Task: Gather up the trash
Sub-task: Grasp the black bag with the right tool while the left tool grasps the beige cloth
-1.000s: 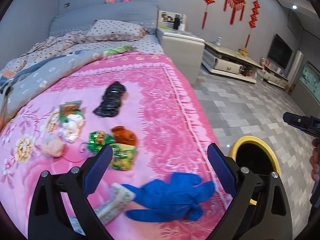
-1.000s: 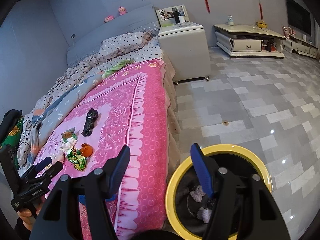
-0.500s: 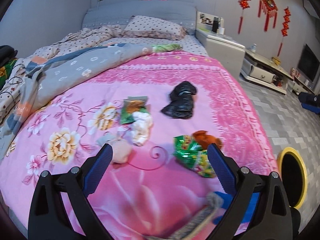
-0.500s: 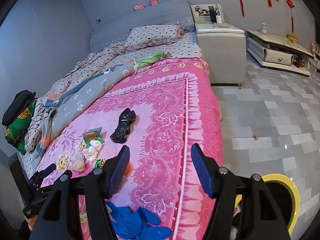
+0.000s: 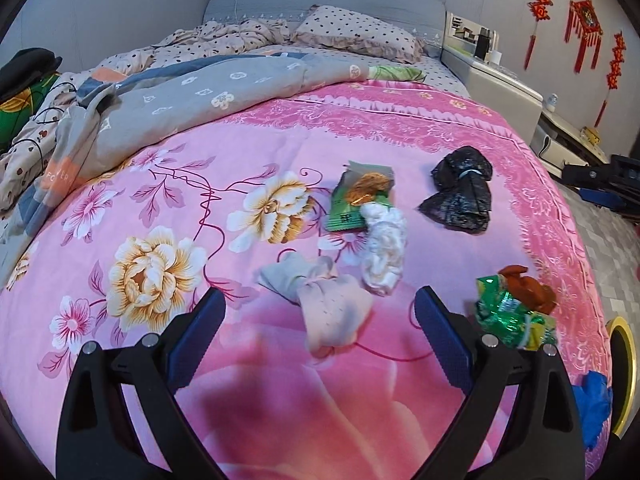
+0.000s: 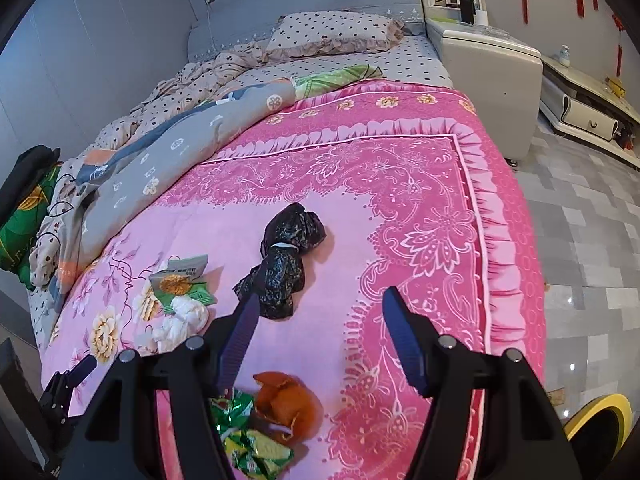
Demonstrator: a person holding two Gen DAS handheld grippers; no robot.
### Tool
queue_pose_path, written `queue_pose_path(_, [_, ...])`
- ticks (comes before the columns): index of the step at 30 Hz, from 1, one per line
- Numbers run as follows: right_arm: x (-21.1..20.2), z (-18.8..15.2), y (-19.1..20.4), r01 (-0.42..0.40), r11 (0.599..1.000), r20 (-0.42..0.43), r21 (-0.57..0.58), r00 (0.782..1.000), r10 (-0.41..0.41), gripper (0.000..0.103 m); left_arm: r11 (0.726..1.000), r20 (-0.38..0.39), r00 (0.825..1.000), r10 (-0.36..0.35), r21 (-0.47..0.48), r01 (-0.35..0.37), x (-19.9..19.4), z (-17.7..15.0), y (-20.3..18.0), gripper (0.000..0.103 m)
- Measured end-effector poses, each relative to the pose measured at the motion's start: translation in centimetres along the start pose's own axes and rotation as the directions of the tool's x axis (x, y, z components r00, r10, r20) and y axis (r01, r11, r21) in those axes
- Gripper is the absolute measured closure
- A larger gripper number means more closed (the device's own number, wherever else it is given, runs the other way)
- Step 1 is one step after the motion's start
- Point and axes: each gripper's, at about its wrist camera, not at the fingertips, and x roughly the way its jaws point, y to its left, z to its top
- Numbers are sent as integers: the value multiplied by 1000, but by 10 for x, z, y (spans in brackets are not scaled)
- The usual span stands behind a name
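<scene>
Trash lies on a pink bedspread [image 5: 160, 208]. My left gripper [image 5: 320, 320] is open and empty, its jaws to either side of a crumpled pale pink tissue [image 5: 332, 316]. Beyond it lie a white wad [image 5: 382, 248], a green wrapper [image 5: 360, 200], a black plastic bag [image 5: 460, 196], and crumpled green wrappers [image 5: 508, 316] with an orange peel [image 5: 528, 284]. A blue glove [image 5: 592, 404] hangs at the bed's right edge. My right gripper [image 6: 320, 320] is open and empty, above the bedspread just right of the black bag [image 6: 286, 264]. The orange peel [image 6: 288, 400] lies below it.
A yellow-rimmed bin [image 6: 600, 416] stands on the tiled floor right of the bed; it also shows in the left wrist view [image 5: 624, 364]. A grey quilt [image 5: 180, 96] and pillow [image 5: 356, 36] fill the bed's far side. A white bedside cabinet [image 6: 488, 80] stands beyond.
Both grippers swung left from the bin onto the bed. The left one moved from the blue glove to the pink tissue. The right one left the bin and came near the black bag.
</scene>
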Motion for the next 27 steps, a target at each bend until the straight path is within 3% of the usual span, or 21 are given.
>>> queue_pose_path(4, [36,12,8,14,1000,-27,4,1000,-14,42,1000,-32,999,-12,-26,12,16,-1,7,12])
queue_pose_path(17, [124,27,32,103,994,-102,-43,989,-107,42,1000,-57,998,-23,15,24,44,-3,-1,13])
queue_pose_path(23, [137,28,45,104,991,-98,-83,989,-112,43,998,-67,997,-43,47,47,49,-5,-9,33])
queue_pose_path(27, [148,24,56,101,988,-119,-121,986,-115,63,997,-74,997,-36,61,41,53,-6,-12,62])
